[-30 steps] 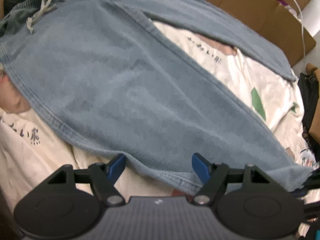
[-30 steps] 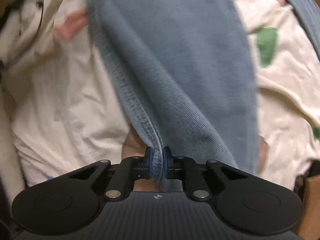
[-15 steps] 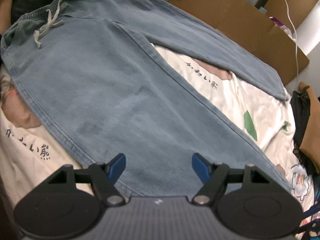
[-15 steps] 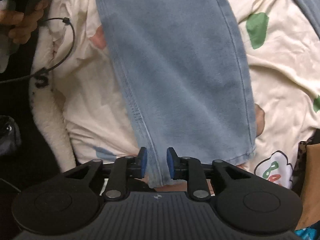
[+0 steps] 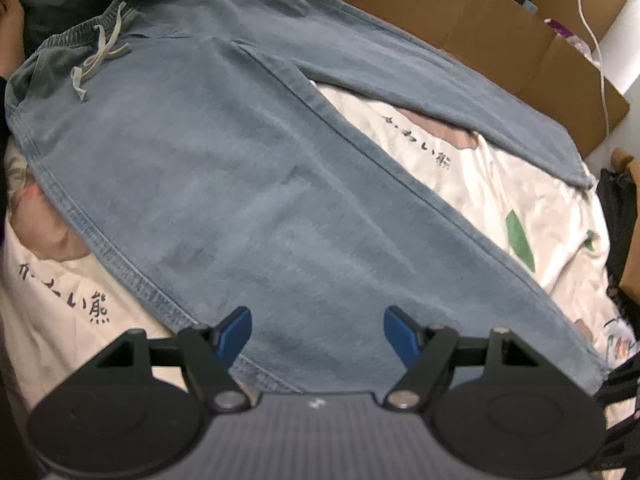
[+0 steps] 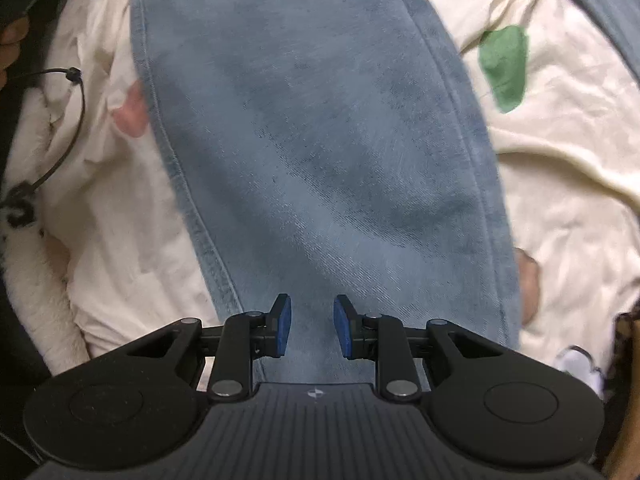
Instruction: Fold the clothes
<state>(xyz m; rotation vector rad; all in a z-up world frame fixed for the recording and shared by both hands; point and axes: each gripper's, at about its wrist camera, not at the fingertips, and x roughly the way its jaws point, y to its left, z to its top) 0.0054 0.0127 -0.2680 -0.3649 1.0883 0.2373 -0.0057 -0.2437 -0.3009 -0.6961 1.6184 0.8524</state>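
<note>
A pair of light blue denim trousers (image 5: 240,168) lies spread flat on a cream printed bedsheet (image 5: 472,192), the waistband with a white drawstring (image 5: 100,56) at the far left and both legs running right. My left gripper (image 5: 318,330) is open and empty, over the near leg. In the right wrist view the near leg (image 6: 320,140) runs away from me. My right gripper (image 6: 312,328) is open with a narrow gap, just above the leg near its hem, holding nothing.
Brown cardboard boxes (image 5: 500,28) stand behind the bed with a white cable (image 5: 596,52) over them. Dark clothing (image 5: 616,208) lies at the right edge. A black cord (image 6: 60,152) and a white fleecy blanket edge (image 6: 36,280) lie left of the leg.
My right gripper has let go of the trouser leg's seam and opened; the leg now lies flat on the sheet. My left gripper stayed open and pulled back, showing more of the trousers.
</note>
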